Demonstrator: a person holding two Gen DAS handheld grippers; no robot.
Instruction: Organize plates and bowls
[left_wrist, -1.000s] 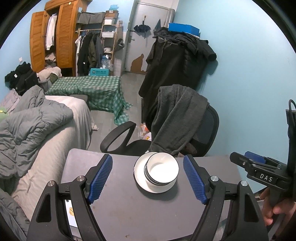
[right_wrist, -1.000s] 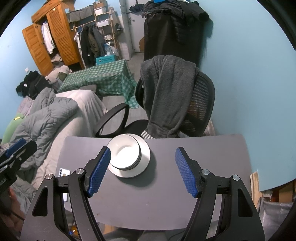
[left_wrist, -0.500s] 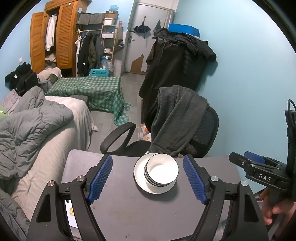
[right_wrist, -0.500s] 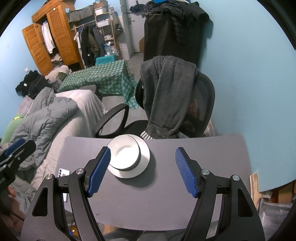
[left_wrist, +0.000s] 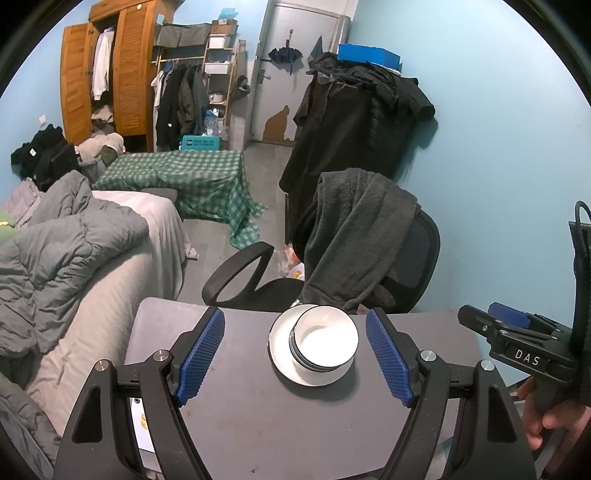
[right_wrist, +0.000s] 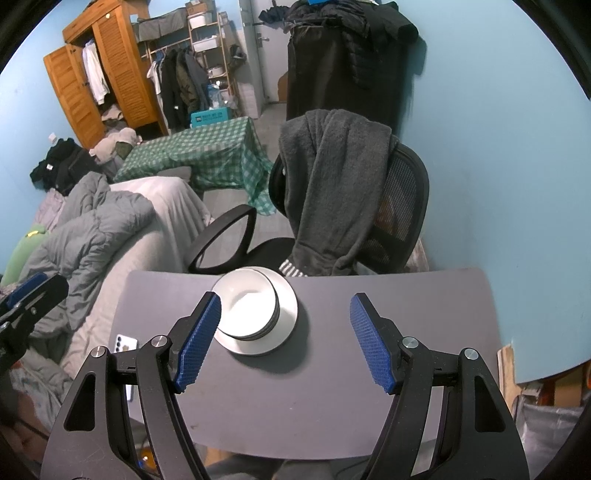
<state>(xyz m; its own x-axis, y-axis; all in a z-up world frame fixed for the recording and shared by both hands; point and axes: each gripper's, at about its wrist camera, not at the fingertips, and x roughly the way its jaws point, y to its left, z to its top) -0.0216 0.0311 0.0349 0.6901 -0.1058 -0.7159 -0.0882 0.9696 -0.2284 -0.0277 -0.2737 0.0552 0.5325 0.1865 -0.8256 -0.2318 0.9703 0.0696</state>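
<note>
A stack of white bowls with dark rims (left_wrist: 324, 338) sits on a white plate (left_wrist: 284, 360) at the far edge of the grey table (left_wrist: 258, 424). The bowls (right_wrist: 246, 308) and plate (right_wrist: 286, 312) show in the right wrist view too. My left gripper (left_wrist: 294, 356) is open and empty, held above the table just short of the stack. My right gripper (right_wrist: 284, 339) is open and empty, also short of the stack and slightly to its right. The right gripper appears at the right edge of the left wrist view (left_wrist: 517, 339).
A black office chair (left_wrist: 369, 258) draped with a grey garment stands just behind the table. A bed with a grey duvet (left_wrist: 74, 251) lies to the left. A phone (right_wrist: 125, 343) lies on the table's left part. The blue wall (right_wrist: 498, 147) is to the right.
</note>
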